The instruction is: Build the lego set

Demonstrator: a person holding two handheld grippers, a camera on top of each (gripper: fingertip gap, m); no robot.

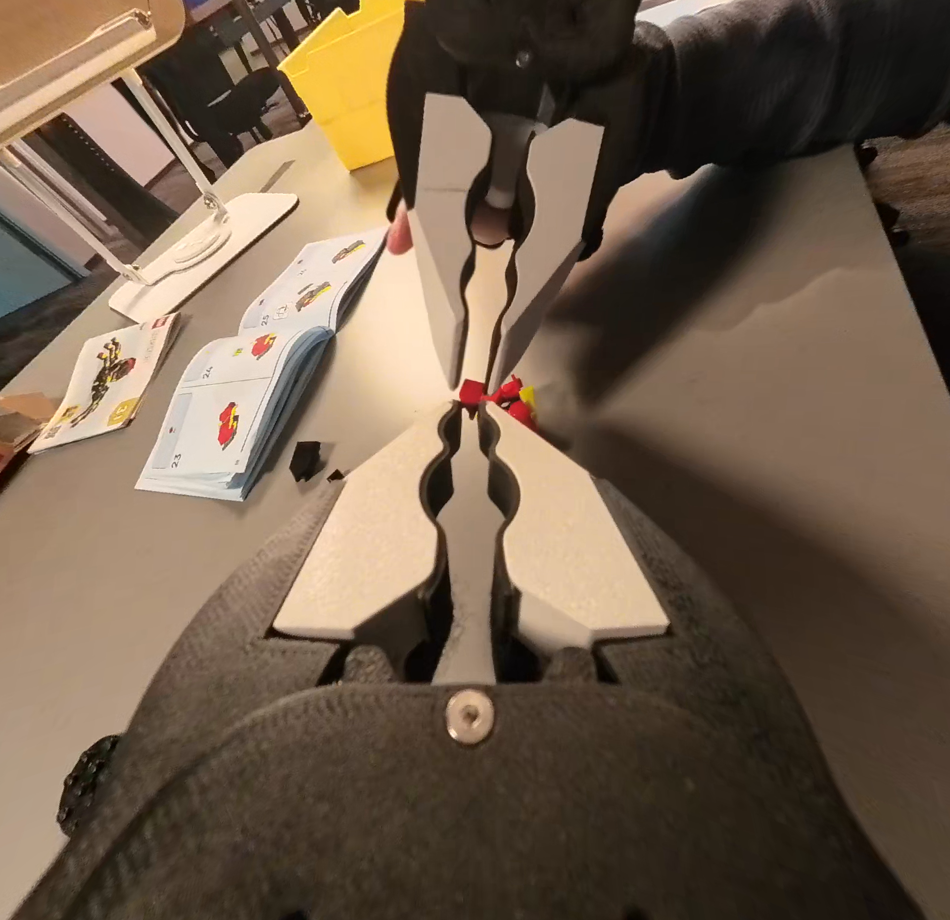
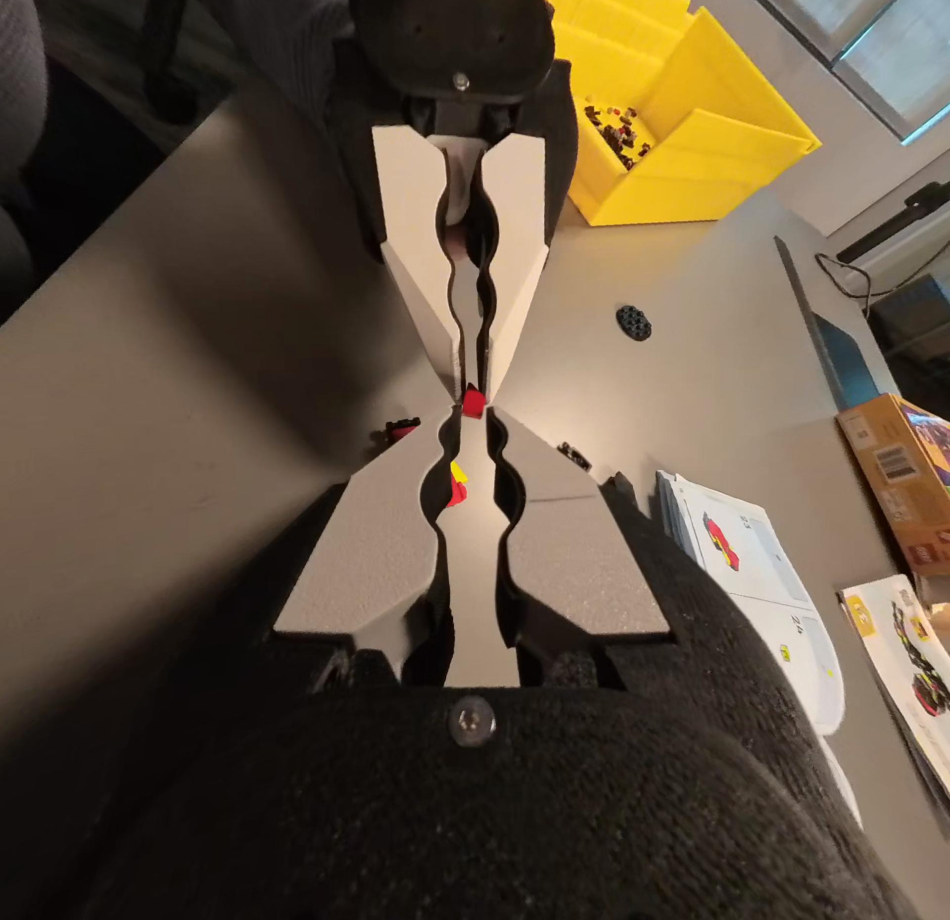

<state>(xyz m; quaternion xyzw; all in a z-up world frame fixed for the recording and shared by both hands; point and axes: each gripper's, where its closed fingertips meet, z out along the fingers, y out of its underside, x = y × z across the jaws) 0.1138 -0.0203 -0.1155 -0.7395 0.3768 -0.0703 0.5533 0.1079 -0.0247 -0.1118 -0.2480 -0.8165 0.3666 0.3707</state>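
A small red brick [image 1: 472,390] hangs between the two grippers, which meet tip to tip above the grey table [image 1: 154,561]. My left gripper [image 1: 468,407] is shut on the brick, which sticks out of its tips in the right wrist view [image 2: 473,402]. My right gripper [image 2: 473,411] has its tips close on either side of the same brick. I cannot tell whether they press it. A red and yellow partial build [image 1: 520,404] lies on the table just behind the tips and shows through my right fingers [image 2: 456,484].
Open instruction booklet [image 1: 247,407] and a second booklet [image 1: 103,381] lie left. Loose black pieces [image 1: 307,461] sit near it. A yellow bin [image 2: 719,176] holding small pieces stands at the back. Also here: a lamp base [image 1: 205,248], a round black piece [image 2: 633,323], a cardboard box [image 2: 905,479].
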